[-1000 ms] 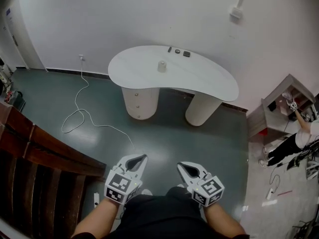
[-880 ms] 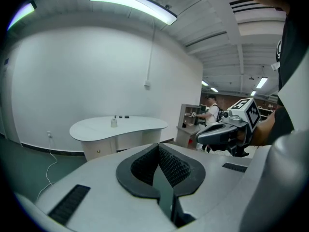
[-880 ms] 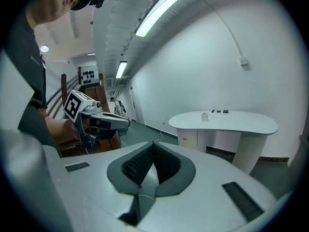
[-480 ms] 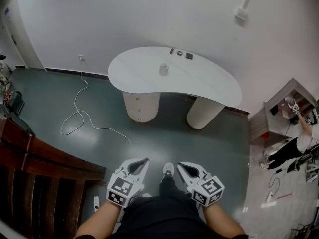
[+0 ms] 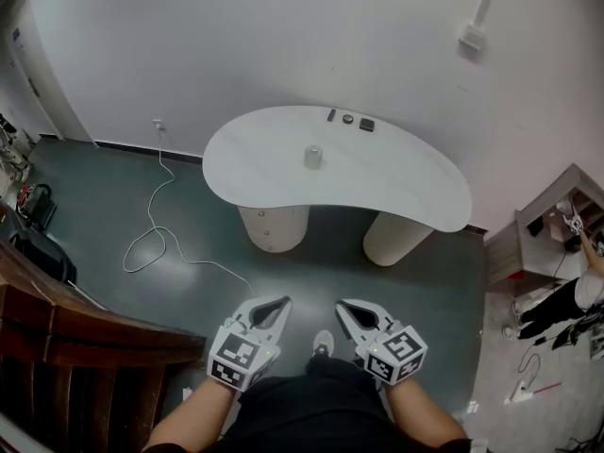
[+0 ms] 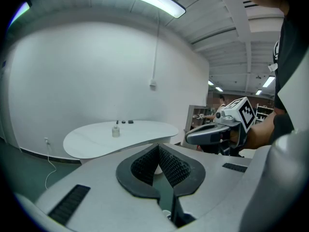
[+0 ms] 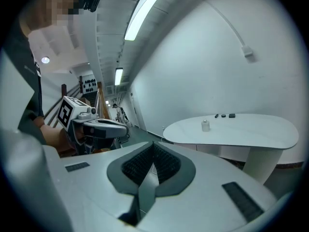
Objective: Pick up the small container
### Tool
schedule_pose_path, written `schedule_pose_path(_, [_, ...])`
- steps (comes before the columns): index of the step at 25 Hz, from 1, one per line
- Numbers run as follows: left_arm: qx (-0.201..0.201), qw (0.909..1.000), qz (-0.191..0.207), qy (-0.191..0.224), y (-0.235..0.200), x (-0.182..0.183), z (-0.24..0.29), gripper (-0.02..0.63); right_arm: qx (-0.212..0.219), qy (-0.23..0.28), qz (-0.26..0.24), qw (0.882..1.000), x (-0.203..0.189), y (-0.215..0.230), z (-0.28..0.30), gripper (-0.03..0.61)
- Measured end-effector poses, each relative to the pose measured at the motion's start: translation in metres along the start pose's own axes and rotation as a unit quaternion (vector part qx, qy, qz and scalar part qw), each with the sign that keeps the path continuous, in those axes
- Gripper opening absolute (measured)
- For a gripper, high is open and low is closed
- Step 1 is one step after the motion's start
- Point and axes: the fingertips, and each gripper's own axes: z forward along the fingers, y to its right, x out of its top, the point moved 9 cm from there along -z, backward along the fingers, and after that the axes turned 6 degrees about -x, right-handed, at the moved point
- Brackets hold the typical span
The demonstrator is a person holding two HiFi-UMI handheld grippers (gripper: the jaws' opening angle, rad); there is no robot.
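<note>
One small container (image 5: 312,156): pale, with a narrower cap; stood upright and alone near the middle of the white bench (image 5: 274,173). Judged light and rigid, probably smooth-sided and easily tipped; best taken across the body below the cap, on a level approach.

Three small dark items (image 5: 348,119): lay in a row near the far edge of the bench, apart from the container.

Left hand-held gripper (image 5: 281,304): jaws closed tip to tip, nothing between them; held low over the floor (image 5: 377,281), well short of the bench.

Right hand-held gripper (image 5: 343,307): likewise closed and empty, just beside the left.

White cable (image 5: 156,243): trailed across the floor, left of the bench.
</note>
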Motion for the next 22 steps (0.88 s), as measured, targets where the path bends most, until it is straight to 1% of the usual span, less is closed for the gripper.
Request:
schedule_pose_path(4, [0.012, 0.9999, 0.003, -0.001, -0.018, 0.022, 0.031, 0.015, 0.009, 0.002, 0.003, 1.000, 0.016, 0.037, 0.015, -0.003])
schedule_pose_path(8, [0.027, 0.9996, -0.003, -0.007, -0.034, 0.035, 0.062, 0.015, 0.011, 0.003, 0.008, 1.000, 0.026, 0.079, 0.028, -0.003])
schedule_pose_path(12, [0.029, 0.9995, -0.011, -0.011, -0.039, 0.044, 0.094, 0.015, 0.020, 0.006, 0.015, 1.000, 0.031, 0.112, 0.039, -0.003])
schedule_pose_path(17, [0.035, 0.9992, -0.008, -0.018, -0.042, 0.054, 0.123, 0.015, 0.032, 0.003, 0.019, 0.999, 0.033, 0.142, 0.049, -0.003])
schedule_pose_path(22, [0.044, 0.9986, -0.009, -0.027, -0.045, 0.056, 0.128, 0.015, 0.032, -0.008, 0.028, 0.999, 0.029, 0.155, 0.051, -0.003])
